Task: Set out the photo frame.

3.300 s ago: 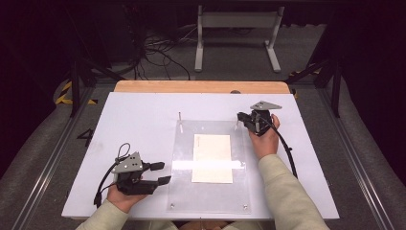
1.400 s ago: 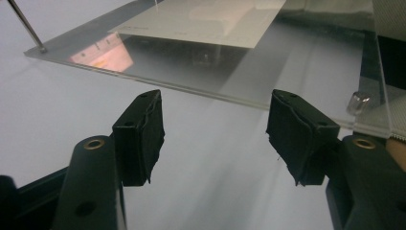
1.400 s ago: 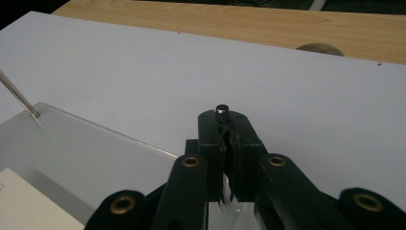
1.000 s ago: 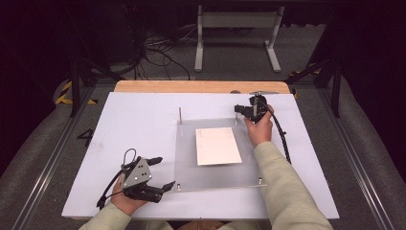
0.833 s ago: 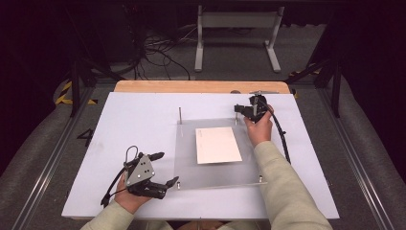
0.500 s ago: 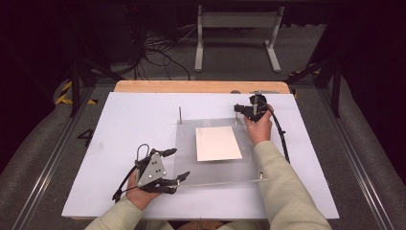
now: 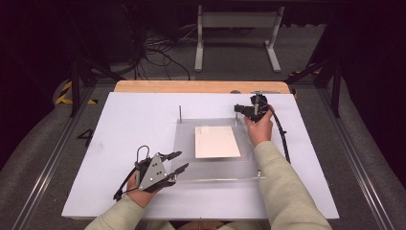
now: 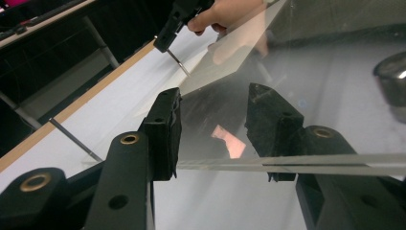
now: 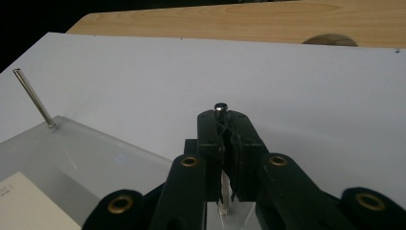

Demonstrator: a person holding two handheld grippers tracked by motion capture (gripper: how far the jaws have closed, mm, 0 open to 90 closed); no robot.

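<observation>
A clear acrylic plate [image 7: 186,143] lies on the white board [image 7: 134,120] with a pale sheet [image 7: 216,142] on it. My right gripper [image 7: 238,109] is shut on the thin metal post [image 9: 220,106] at the plate's far right corner. My left gripper [image 7: 180,160] sits at the plate's near left corner. In the left gripper view its jaws [image 8: 213,103] have just been closing. The plate's edge [image 8: 287,162] runs between them, and the pads stand clear of it.
Another metal post [image 7: 180,114] stands at the plate's far left corner and a short one [image 7: 258,173] at its near right. A wooden strip [image 7: 201,86] borders the board's far edge. Cables and a metal stand lie on the floor beyond.
The left gripper has slid right and a little farther onto the plate's near left corner, and its jaws have narrowed. The right gripper has kept still on the post.
</observation>
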